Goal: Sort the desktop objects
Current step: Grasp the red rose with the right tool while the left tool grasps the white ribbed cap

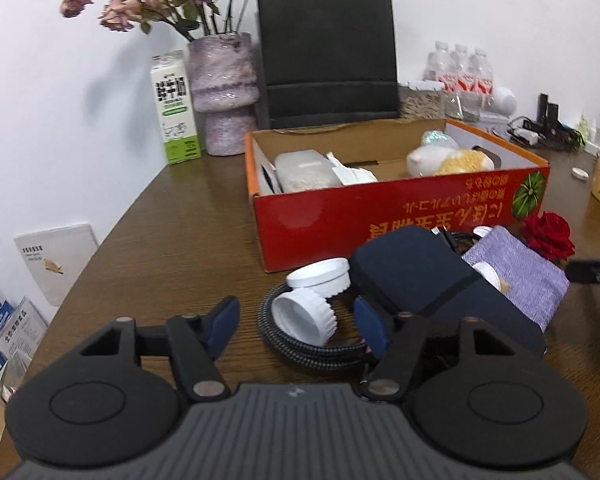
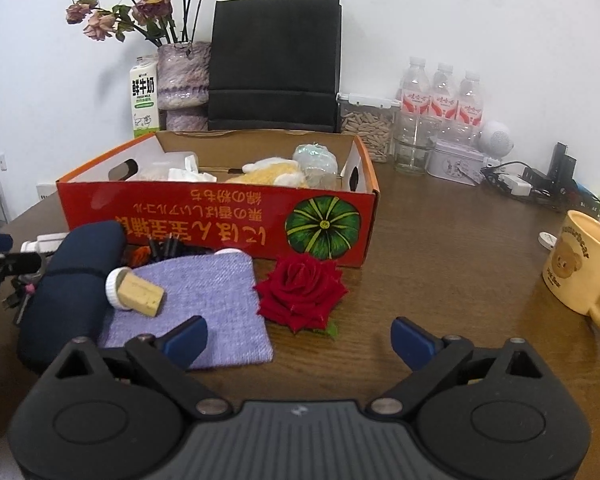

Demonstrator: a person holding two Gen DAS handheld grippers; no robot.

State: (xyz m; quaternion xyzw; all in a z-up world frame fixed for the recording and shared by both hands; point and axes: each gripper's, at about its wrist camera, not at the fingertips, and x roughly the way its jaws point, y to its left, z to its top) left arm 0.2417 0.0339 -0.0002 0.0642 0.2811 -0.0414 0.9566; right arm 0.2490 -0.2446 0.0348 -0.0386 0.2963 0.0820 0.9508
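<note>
Where one red box (image 1: 380, 216) sits, two white caps (image 1: 312, 300) lie.

Both wrist cameras sit low over the table (image 1: 188, 216), facing the shared red box (image 2: 220, 220) nearby.

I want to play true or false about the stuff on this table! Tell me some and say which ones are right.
1. The red rose lies on the table in front of the red box. True.
2. The cork sits inside the box. False: it lies on the purple cloth, outside the box.
3. The left gripper is open, with a white lid between its fingers. True.
4. The right gripper is squeezing the rose. False: it is open and holds nothing.
5. The yellow mug is in the box. False: it stands on the table, off to the right.
</note>
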